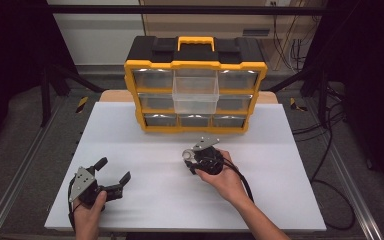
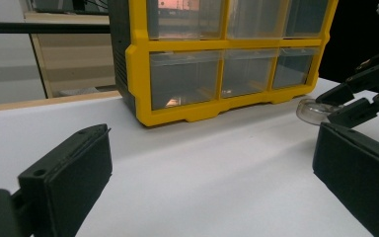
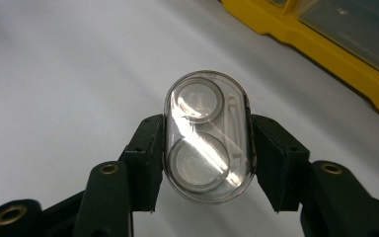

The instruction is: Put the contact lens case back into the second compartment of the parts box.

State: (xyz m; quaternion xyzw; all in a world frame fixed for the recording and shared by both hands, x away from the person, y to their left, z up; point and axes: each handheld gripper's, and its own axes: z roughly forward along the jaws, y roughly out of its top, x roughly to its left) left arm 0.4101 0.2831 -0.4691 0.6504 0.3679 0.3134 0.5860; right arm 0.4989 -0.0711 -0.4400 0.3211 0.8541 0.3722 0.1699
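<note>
Right gripper (image 3: 208,148), frame centre, is pinching a clear oval case (image 3: 208,134) between its jaws. Left gripper (image 1: 111,176), lower left, is idling, jaws spread. Likely step: carrying; next, lifting into the pulled-out drawer (image 1: 195,95) of the yellow organizer (image 1: 195,65).

No readable text, labels or numbers anywhere.

Grey floor (image 1: 25,120); black frame posts (image 1: 45,95); cables (image 1: 330,125) trailing at right.
</note>
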